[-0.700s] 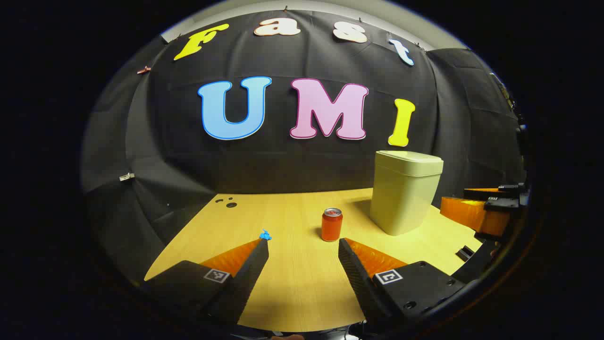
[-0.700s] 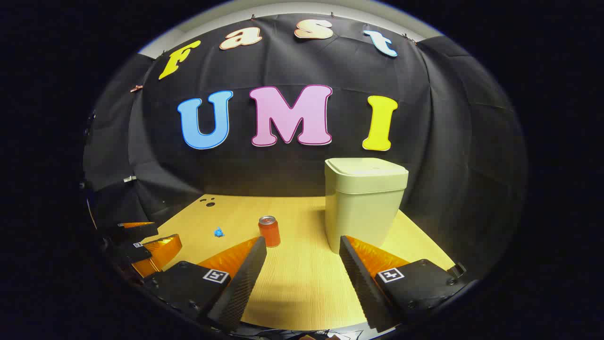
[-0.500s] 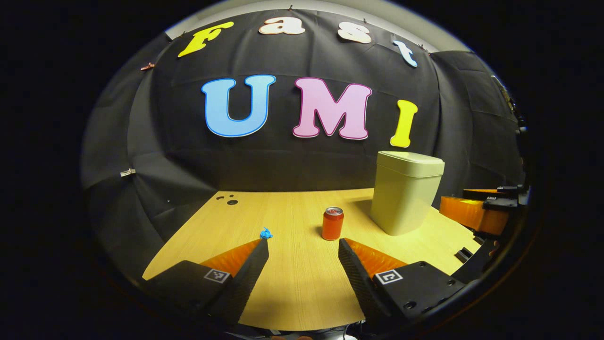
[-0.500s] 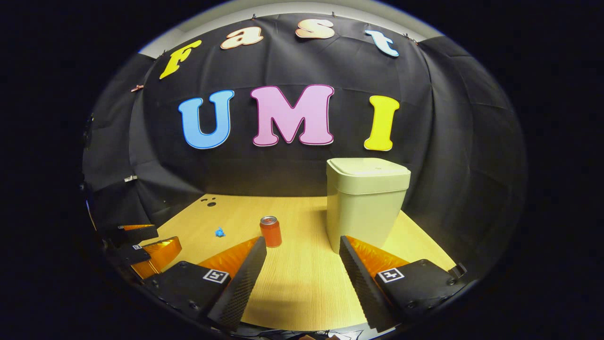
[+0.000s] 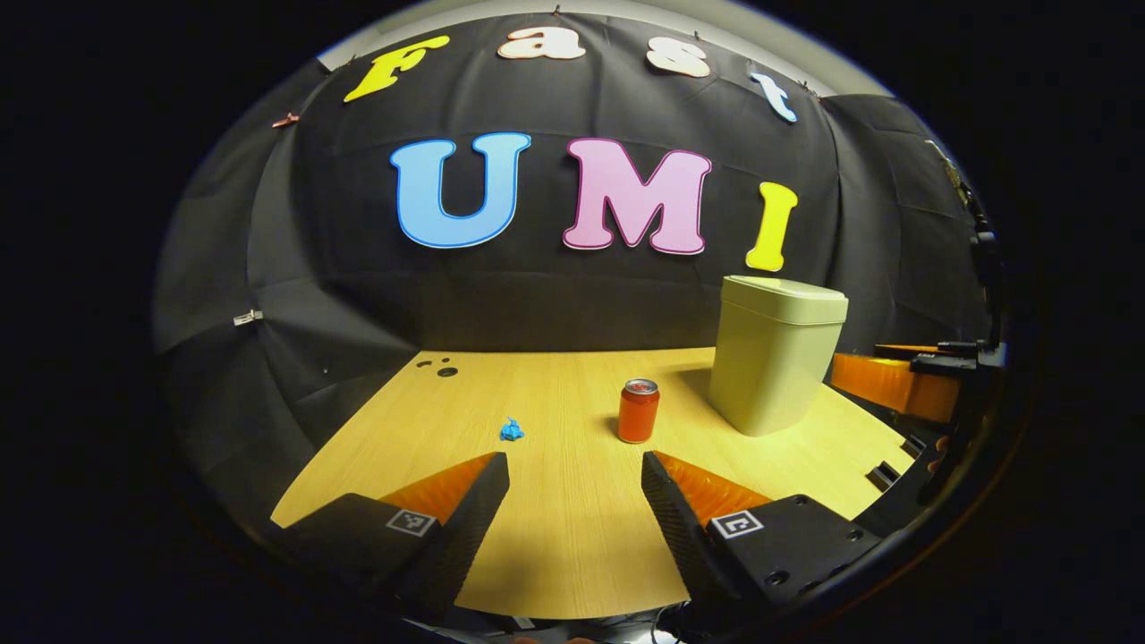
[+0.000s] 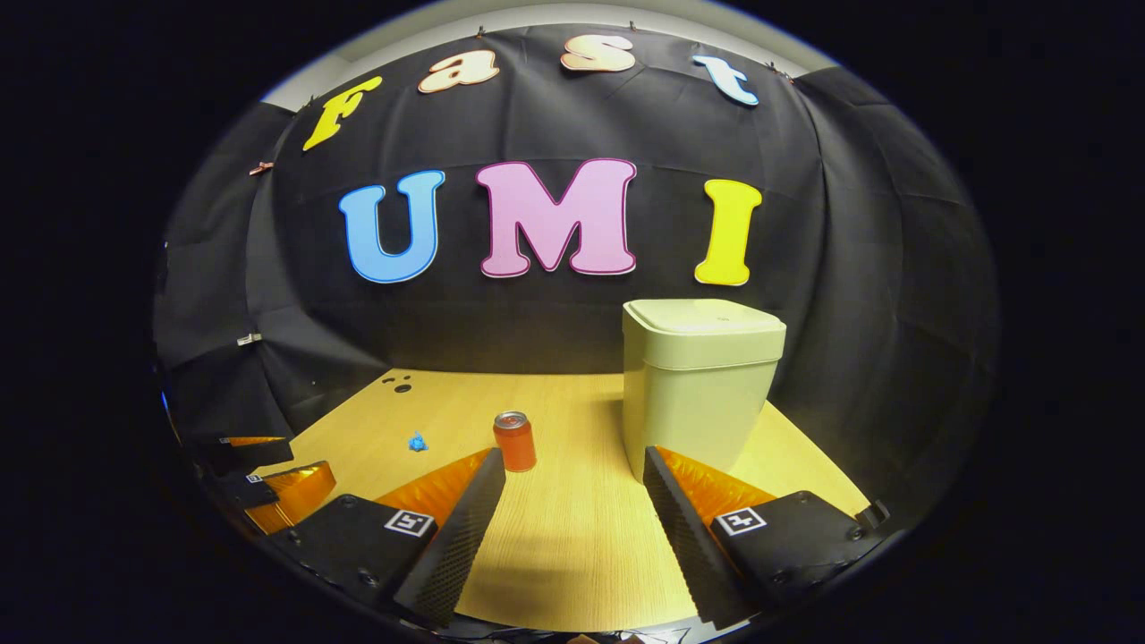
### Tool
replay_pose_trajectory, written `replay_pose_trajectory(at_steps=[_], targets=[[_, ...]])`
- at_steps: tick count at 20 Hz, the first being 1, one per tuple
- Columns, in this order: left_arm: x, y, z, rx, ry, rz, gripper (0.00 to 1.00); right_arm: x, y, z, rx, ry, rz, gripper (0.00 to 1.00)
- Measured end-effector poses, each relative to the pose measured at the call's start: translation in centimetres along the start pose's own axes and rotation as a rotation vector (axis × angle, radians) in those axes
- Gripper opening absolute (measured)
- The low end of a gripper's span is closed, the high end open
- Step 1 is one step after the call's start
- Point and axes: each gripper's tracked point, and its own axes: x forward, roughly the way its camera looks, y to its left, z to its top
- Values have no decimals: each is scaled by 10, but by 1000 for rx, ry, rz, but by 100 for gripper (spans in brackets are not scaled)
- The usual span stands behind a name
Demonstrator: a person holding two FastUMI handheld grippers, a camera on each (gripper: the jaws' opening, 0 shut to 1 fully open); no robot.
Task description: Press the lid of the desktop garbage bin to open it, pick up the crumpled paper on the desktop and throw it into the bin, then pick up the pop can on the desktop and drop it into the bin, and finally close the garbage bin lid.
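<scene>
The bench [image 5: 572,537] is pale matt wood-grain laminate, the garbage bin [image 6: 696,394] near its far right corner smooth satin plastic, the pop can [image 5: 638,411] glossy metal with a bright rim, the crumpled paper [image 5: 511,430] creased and matt, the booth wall [image 6: 537,322] matt wrinkled cloth.

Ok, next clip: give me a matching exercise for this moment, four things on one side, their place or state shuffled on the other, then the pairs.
Things:
1. garbage bin
2. pop can
3. crumpled paper
4. right hand-held gripper

Place or state:
A. small blue ball lying on the desktop, left of the can in both views
B. jaws open, holding nothing
C. lid down, standing at the back right of the desktop
D. upright on the desktop, between the paper and the bin

Pairs: 1-C, 2-D, 3-A, 4-B
</scene>
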Motion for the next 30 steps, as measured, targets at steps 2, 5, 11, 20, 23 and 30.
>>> replay_pose_trajectory(at_steps=[2, 5, 11, 20, 23, 30], targets=[[6, -4, -1, 1, 11, 7, 96, 6, -6, 6, -1, -10, 2, 98], [17, -12, 3, -2, 21, 8, 96, 20, -16, 16, -7, -13, 2, 98], [43, -32, 15, 1, 25, -11, 96, 43, -38, 32, -8, -10, -19, 98], [65, -44, 27, 16, 18, -34, 96, 60, -40, 42, -32, -17, -4, 98], [68, -46, 25, 28, 28, -35, 96, 65, -39, 49, -58, -32, 0, 98], [77, -48, 31, 66, 11, -24, 96, 73, -33, 56, -142, -30, 27, 41]])
